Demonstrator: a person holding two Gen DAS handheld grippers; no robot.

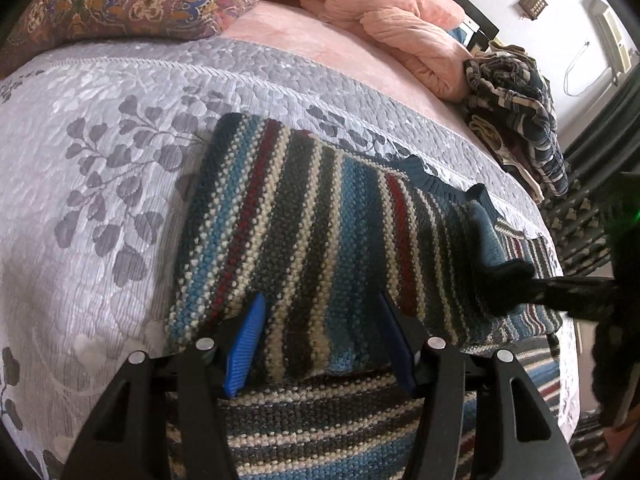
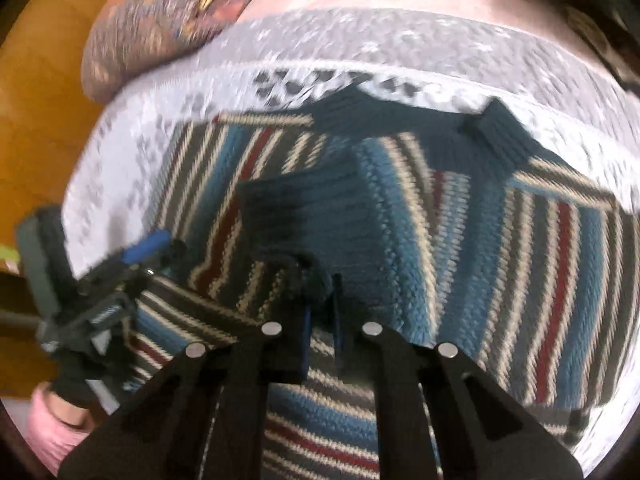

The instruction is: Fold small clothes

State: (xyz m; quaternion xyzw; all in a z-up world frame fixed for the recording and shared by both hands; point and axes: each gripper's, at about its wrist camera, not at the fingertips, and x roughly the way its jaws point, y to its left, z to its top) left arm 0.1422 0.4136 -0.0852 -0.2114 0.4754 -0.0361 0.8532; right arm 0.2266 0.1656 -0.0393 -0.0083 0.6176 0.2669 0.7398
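A striped knit sweater point(image 1: 304, 224) in blue, cream, grey and red lies on the grey leaf-patterned bedcover point(image 1: 80, 160). One side is folded over its body. My left gripper point(image 1: 322, 298) is open, and its blue pads point(image 1: 246, 344) straddle the folded edge nearest me. In the blurred right wrist view, my right gripper point(image 2: 320, 284) is shut on the dark teal sleeve cuff point(image 2: 288, 208) and holds it over the sweater's middle point(image 2: 400, 208). The same gripper point(image 1: 536, 280) reaches in from the right in the left wrist view. The left gripper point(image 2: 140, 256) shows at the left edge.
A paisley pillow point(image 1: 132, 0) and a crumpled pink quilt point(image 1: 392, 12) lie at the bed's far side. A pile of striped clothes point(image 1: 516, 92) sits at the far right. A hand in a pink sleeve point(image 2: 52, 412) holds the left gripper.
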